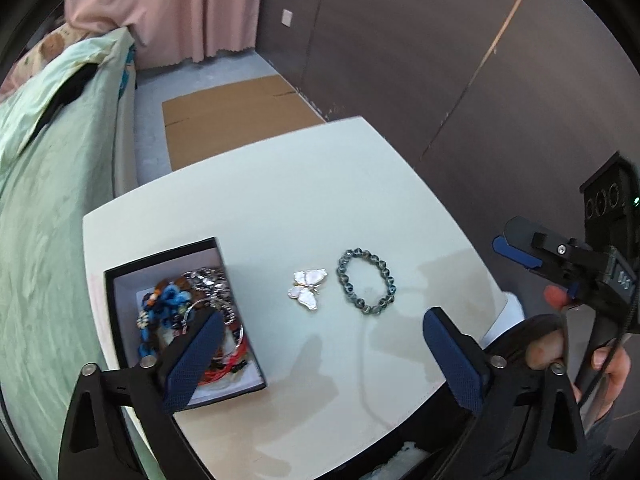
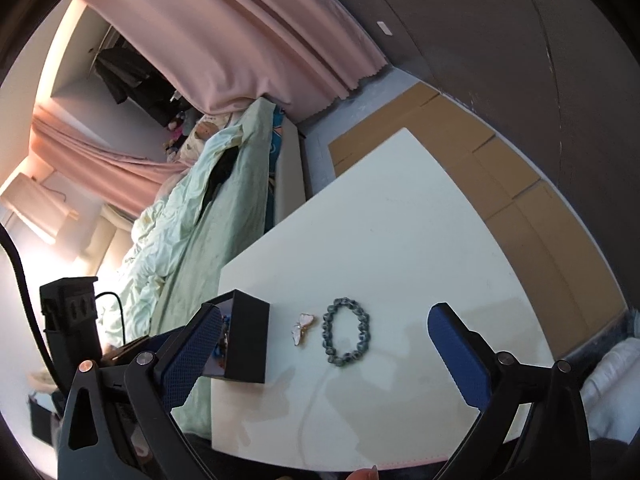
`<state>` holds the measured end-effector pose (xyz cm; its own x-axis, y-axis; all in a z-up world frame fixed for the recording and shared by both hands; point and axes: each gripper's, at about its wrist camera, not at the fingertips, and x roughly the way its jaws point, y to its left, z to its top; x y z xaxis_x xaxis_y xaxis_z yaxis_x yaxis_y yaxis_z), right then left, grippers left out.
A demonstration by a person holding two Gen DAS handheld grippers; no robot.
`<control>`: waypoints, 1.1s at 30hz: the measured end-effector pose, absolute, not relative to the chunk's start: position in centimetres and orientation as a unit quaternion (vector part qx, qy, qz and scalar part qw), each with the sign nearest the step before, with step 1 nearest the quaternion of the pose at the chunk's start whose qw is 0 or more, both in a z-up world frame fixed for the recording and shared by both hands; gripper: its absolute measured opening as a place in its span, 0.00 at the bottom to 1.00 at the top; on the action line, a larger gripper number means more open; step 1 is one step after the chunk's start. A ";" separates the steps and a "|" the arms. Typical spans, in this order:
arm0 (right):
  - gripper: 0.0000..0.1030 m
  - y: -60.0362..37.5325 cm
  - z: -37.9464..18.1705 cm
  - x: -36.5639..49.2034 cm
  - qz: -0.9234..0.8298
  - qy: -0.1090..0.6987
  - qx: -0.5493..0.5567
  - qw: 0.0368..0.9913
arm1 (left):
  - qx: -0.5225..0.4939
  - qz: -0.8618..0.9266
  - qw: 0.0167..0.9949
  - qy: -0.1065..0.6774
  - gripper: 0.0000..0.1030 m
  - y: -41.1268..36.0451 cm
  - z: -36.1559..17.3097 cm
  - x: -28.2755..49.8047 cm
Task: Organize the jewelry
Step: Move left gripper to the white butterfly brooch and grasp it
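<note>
Two handheld grippers hover above a white table (image 1: 280, 208) in a bedroom, both with blue-padded fingers spread wide and holding nothing. Nearest the left wrist camera, the left gripper (image 1: 320, 356) hangs over the table's near edge, its left finger overlapping the view of a black jewelry box (image 1: 160, 258); the right gripper (image 2: 324, 354) is likewise parted over the same edge, and appears from the side at the right of the left camera's view. The open box sits near the table's left corner, its pale interior crowded with tangled pieces (image 1: 188, 312), among them blue beads, a silver chain, a thin bangle and red cord. Just beyond the fingers, on bare tabletop to the right of the box, lie a white butterfly brooch (image 1: 307, 289) and, just beside it but not touching, a grey-green beaded bracelet (image 1: 366, 286) laid flat in an oval. Left of the table runs a bed with a pale green quilt (image 1: 44, 208). Past the table's far edge, flattened cardboard (image 1: 236, 116) covers the floor, with a pink curtain (image 1: 188, 4) and a dark wall (image 1: 440, 48) behind.
</note>
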<state>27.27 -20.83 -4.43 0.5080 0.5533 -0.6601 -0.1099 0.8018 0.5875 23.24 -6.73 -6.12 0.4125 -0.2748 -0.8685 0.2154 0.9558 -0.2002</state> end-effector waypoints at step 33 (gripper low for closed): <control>0.98 -22.2 -6.6 28.2 0.147 0.500 0.243 0.818 | 0.111 -0.110 0.774 0.614 0.43 -11.4 -14.8 29.0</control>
<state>28.22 -22.24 -6.61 0.4572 0.4841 -0.7461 0.0025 0.8382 0.5454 29.03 -11.36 -14.80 0.2229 -0.0336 -0.9743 0.3072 0.9509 0.0375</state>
